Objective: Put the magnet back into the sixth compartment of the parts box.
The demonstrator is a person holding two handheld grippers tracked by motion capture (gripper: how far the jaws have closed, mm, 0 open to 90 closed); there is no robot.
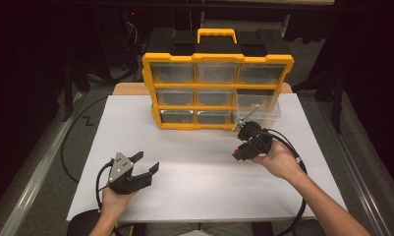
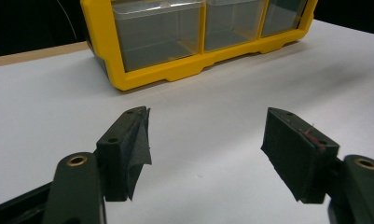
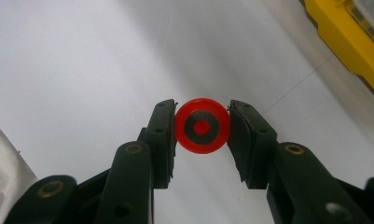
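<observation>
between my right gripper's (image 3: 202, 128) pads sits a small red disc (image 3: 202, 126) with a grey ring and red centre, pinched only at its two edges just above the white table (image 1: 194, 162). that rim grip looks thin to me: if i twist my wrist or ease my squeeze, i think the disc could pivot, pop out and roll off across the smooth top. nearer my left side, my left gripper (image 2: 205, 140) rests low over the bare table with its jaws spread wide, holding nothing, so it can't catch a slip. farther off stands the yellow organiser (image 1: 217, 91), one clear drawer (image 1: 258, 110) pulled out at its lower right; swinging in carelessly, i could knock that drawer or miss it
</observation>
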